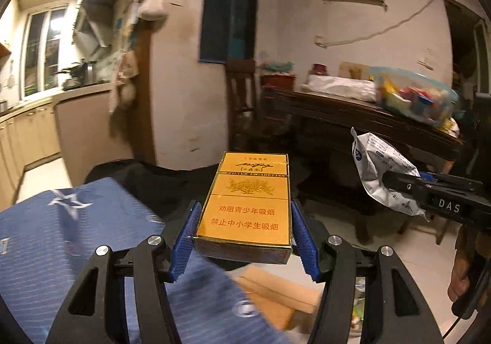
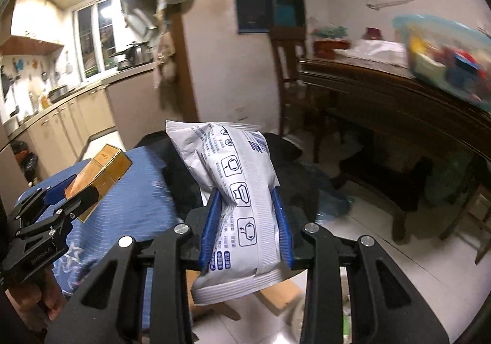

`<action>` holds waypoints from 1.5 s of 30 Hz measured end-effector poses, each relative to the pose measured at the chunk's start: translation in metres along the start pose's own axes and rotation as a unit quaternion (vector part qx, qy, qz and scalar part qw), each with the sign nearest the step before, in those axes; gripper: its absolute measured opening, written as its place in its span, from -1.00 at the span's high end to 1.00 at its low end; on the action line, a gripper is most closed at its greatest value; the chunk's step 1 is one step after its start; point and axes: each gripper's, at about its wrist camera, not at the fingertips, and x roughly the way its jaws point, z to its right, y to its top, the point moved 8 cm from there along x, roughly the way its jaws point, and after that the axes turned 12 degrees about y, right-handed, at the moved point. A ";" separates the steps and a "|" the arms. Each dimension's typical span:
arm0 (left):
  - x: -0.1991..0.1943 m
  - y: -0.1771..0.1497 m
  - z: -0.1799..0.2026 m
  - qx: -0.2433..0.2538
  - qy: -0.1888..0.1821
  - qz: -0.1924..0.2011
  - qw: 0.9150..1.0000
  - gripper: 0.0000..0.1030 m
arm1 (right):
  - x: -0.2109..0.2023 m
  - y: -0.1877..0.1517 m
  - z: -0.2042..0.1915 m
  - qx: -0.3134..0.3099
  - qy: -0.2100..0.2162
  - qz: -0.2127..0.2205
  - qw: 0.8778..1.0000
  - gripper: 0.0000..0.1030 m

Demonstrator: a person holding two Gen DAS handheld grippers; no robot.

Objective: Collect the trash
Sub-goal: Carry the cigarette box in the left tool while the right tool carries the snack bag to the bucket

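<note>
Left hand-held gripper [image 1: 245, 233] clamps a yellow cigarette pack [image 1: 250, 200] between its blue pads, above the blue bedspread [image 1: 46, 236]; right hand-held gripper [image 2: 245, 221] pinches a crumpled white wrapper [image 2: 236, 190], carried over the floor.

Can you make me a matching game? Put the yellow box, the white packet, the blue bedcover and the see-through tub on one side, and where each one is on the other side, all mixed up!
Things:
1. yellow box
2. white packet
3. blue bedcover
4. see-through tub

Places:
A. on the dark wooden table
B. pinched in the right gripper
C. spread out low on the left
D. pinched in the left gripper

Pairs: 1-D, 2-B, 3-C, 4-A
</note>
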 end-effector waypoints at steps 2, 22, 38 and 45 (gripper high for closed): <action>0.004 -0.001 0.031 0.009 -0.016 -0.001 1.000 -0.15 | -0.012 -0.005 0.024 0.012 -0.016 0.004 1.000 0.38; 0.058 -0.068 0.257 0.091 -0.112 -0.074 0.987 -0.15 | -0.066 -0.107 0.189 0.111 -0.115 -0.049 0.986 0.37; 0.145 -0.188 0.328 0.142 -0.134 -0.217 0.957 -0.15 | -0.015 -0.208 0.250 0.190 -0.110 -0.176 0.960 0.37; 0.164 -0.220 0.337 0.157 -0.127 -0.241 0.949 -0.15 | -0.006 -0.239 0.262 0.213 -0.114 -0.209 0.948 0.37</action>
